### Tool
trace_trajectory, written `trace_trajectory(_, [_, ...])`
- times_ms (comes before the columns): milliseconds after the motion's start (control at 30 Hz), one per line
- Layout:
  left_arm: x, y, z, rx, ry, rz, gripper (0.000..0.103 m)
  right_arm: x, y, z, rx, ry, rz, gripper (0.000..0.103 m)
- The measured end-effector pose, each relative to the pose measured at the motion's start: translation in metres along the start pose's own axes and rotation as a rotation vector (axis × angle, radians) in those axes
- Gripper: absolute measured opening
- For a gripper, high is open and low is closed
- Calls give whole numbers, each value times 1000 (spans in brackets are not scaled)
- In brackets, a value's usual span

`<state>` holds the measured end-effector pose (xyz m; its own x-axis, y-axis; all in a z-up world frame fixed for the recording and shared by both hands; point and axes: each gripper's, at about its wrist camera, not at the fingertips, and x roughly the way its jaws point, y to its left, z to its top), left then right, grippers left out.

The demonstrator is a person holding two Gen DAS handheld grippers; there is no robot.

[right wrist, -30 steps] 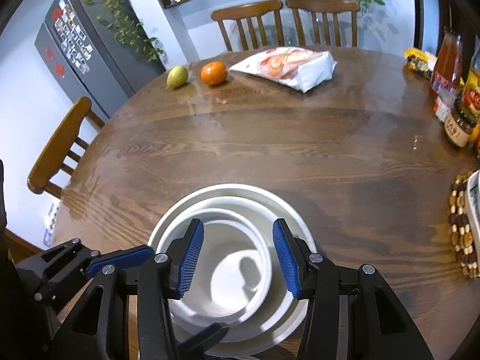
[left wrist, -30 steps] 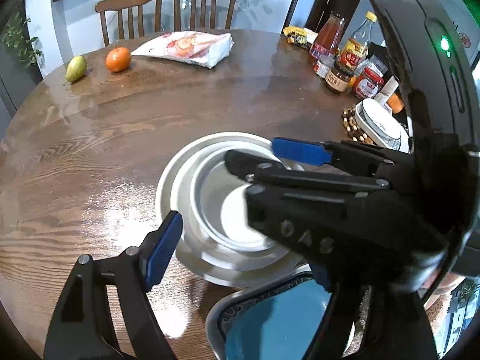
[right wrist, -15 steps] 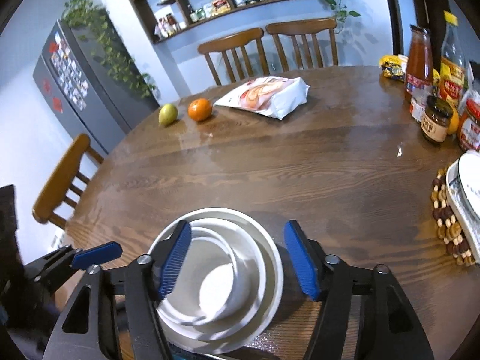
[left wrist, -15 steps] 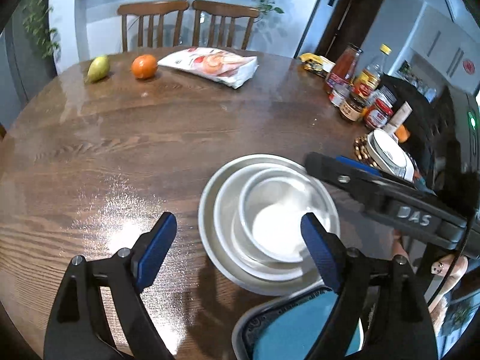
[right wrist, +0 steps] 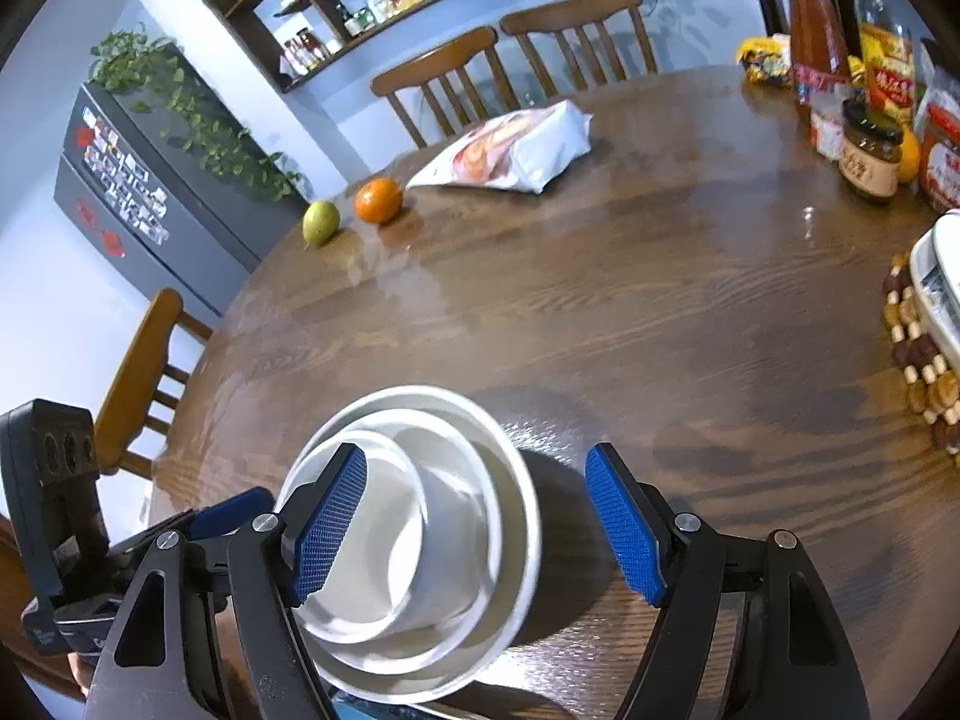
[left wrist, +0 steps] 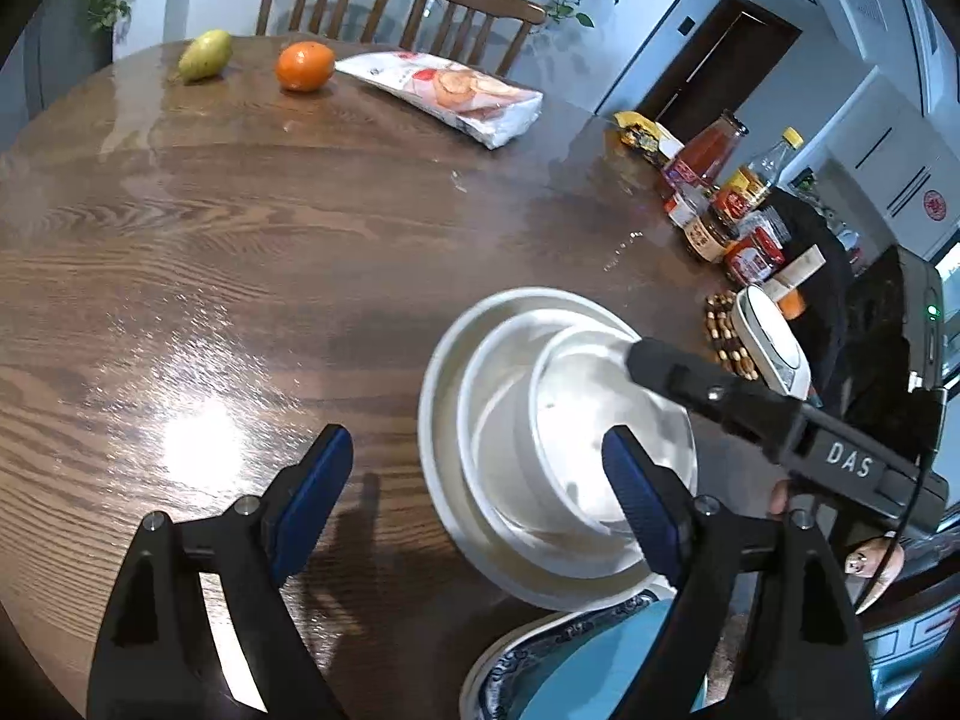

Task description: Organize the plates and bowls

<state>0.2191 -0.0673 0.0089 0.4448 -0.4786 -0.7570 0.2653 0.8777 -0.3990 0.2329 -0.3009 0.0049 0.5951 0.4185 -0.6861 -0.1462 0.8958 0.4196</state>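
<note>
While I hold both claws over the round wooden table (left wrist: 252, 252), the white stack (left wrist: 540, 420) sits near its close edge: a wide white plate (right wrist: 516, 480) at the bottom, a white bowl (right wrist: 468, 438) nested in it, and a smaller white bowl (left wrist: 576, 414) inside that. A blue plate with a patterned rim (left wrist: 540, 660) lies just in front of the stack. My left claw (left wrist: 480, 504) is spread wide and grips nothing. My right claw (right wrist: 480, 528) is opening, its pads clear of the stack's rims, empty too. Far across lie a snack bag (left wrist: 450, 90), an orange (left wrist: 305, 65) and a pear (left wrist: 205, 54).
</note>
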Motion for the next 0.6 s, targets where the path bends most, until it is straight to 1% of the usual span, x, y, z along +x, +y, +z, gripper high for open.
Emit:
trace_trajectory(100, [6, -1, -2, -6, 12, -12, 85, 7, 2, -2, -1, 25, 4, 77])
trace_trajectory(200, [13, 2, -4, -13, 31, -9, 85, 13, 1, -3, 2, 43, -5, 77])
trace_trajectory(333, [20, 5, -4, -39, 51, -37, 85, 20, -2, -4, 27, 70, 9, 77])
trace_trajectory(400, [24, 4, -5, -41, 73, -61, 84, 22, -3, -5, 36, 79, 13, 77])
trace_trajectory(600, [26, 5, -7, -56, 79, -89, 85, 27, -5, -6, 54, 96, 14, 77])
